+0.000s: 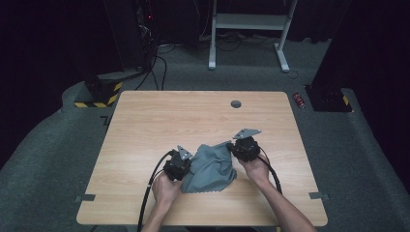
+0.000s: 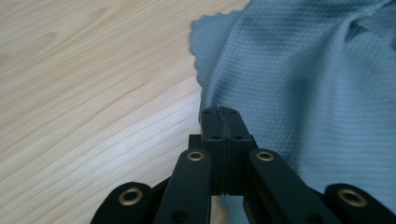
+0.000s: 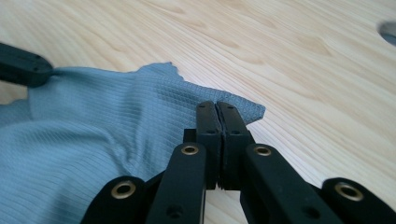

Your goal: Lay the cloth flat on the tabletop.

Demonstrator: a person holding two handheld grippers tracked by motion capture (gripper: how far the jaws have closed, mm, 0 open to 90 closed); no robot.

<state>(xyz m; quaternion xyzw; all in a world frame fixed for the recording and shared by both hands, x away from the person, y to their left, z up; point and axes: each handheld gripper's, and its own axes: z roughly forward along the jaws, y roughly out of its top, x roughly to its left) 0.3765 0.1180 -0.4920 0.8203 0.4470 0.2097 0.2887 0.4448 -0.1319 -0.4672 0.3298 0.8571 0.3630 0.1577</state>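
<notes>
A grey waffle-weave cloth [image 1: 210, 168] lies bunched near the front middle of the wooden table [image 1: 159, 116]. My left gripper [image 1: 187, 164] is at the cloth's left edge. In the left gripper view the jaws are shut [image 2: 219, 112] on the edge of the cloth [image 2: 303, 84]. My right gripper [image 1: 232, 148] is at the cloth's far right corner. Its jaws are shut [image 3: 217, 107] on that corner of the cloth [image 3: 116, 135], which lifts a little off the wood. The left gripper [image 3: 21, 70] also appears in the right gripper view, pinching the cloth's far side.
A round cable hole [image 1: 236, 104] sits at the table's back. Bits of tape [image 1: 85, 197] mark the front edge. On the floor beyond are a red can [image 1: 300, 100], a white desk frame [image 1: 249, 21] and a yellow-black striped base [image 1: 99, 94].
</notes>
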